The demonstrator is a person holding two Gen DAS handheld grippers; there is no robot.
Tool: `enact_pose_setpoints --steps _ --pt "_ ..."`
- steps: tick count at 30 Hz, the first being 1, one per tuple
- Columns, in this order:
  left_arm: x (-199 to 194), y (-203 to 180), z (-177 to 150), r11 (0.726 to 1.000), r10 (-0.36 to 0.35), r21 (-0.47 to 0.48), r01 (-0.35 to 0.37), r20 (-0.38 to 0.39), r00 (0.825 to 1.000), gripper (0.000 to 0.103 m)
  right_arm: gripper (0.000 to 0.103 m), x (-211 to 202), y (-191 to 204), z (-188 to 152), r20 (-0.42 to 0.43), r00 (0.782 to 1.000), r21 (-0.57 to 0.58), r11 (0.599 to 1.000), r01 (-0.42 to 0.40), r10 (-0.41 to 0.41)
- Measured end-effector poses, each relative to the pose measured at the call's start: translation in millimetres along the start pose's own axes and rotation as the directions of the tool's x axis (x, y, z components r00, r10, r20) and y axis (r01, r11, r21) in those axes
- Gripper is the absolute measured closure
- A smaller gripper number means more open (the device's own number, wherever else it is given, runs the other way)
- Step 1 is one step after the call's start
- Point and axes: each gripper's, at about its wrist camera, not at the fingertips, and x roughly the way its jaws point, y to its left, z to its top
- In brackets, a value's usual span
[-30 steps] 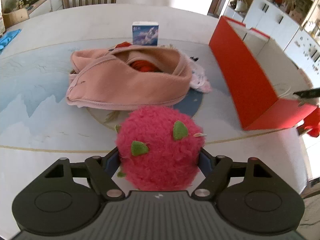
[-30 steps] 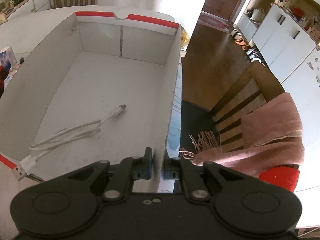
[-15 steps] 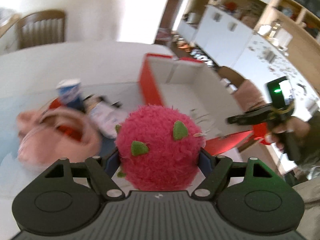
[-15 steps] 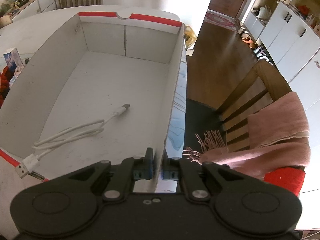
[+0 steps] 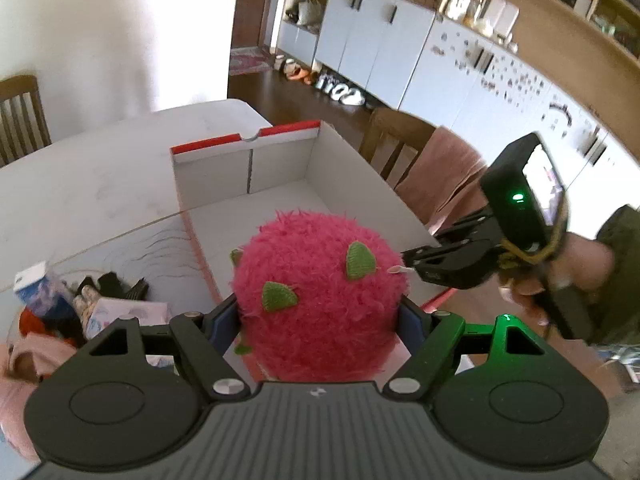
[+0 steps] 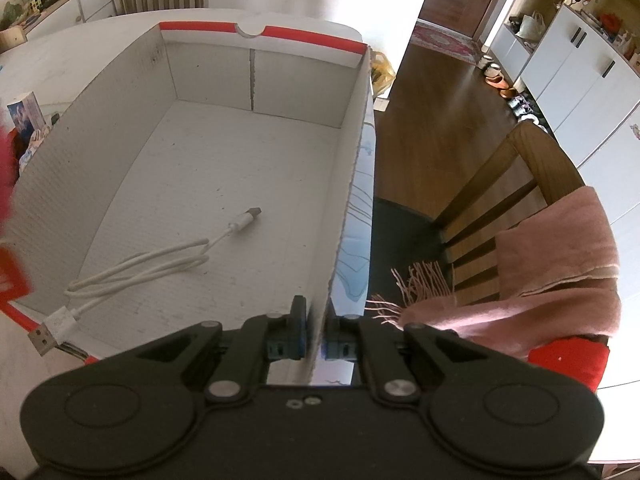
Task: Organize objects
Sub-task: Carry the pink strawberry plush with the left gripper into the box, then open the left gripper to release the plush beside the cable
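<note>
Cable [image 6: 160,268] already in box [image 6: 256,76], left gripper [image 5: 320,316] clamped on pink plush ball [image 5: 316,296] above it, right gripper [image 6: 316,340] pinching box wall, table pile [image 5: 80,312] left.

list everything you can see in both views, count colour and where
plush ball: 1, pink with green spikes, held in the left gripper by the box
box: 1, white inside with red rim, open on the table
cable: 1, white, lying on the box floor
table: 1, white, under the box
small carton: 1, blue and white, on the table left of the box
chair: 1, brown wood, right of the table
scarf: 1, pink with fringe, draped over the chair
cabinets: several, white, along the far wall
left gripper: 1, black, shut on the plush ball
right gripper: 1, black, shut on the box's right wall
</note>
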Motion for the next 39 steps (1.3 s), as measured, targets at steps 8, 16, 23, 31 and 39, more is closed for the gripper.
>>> enact_pose_setpoints --steps 8,16,23,31,39 --pt "58 -6 14 1.0 0.01 0.021 -0.008 -0.095 0.995 0.025 0.097 0 0 0 0.001 1.0 0.0 1.0 0.0 0.0" --pt "106 -9 21 0.998 0.058 0.051 -0.049 -0.19 0.98 0.025 0.097 -1 1 1 0.0 1.0 0.003 1.0 -0.002 0.002" --pt "133 -17 22 0.989 0.112 0.125 -0.084 -0.238 0.965 0.023 0.097 0 2 1 -0.002 1.0 0.01 1.0 -0.003 0.003" --pt "139 -15 22 0.989 0.115 0.12 -0.088 -0.246 0.962 0.02 0.097 -1 3 0 -0.002 1.0 0.013 1.0 -0.004 0.004" --pt "116 -16 21 0.988 0.119 0.124 -0.096 -0.19 0.975 0.016 0.097 -2 4 0 -0.003 1.0 0.014 1.0 -0.004 0.004"
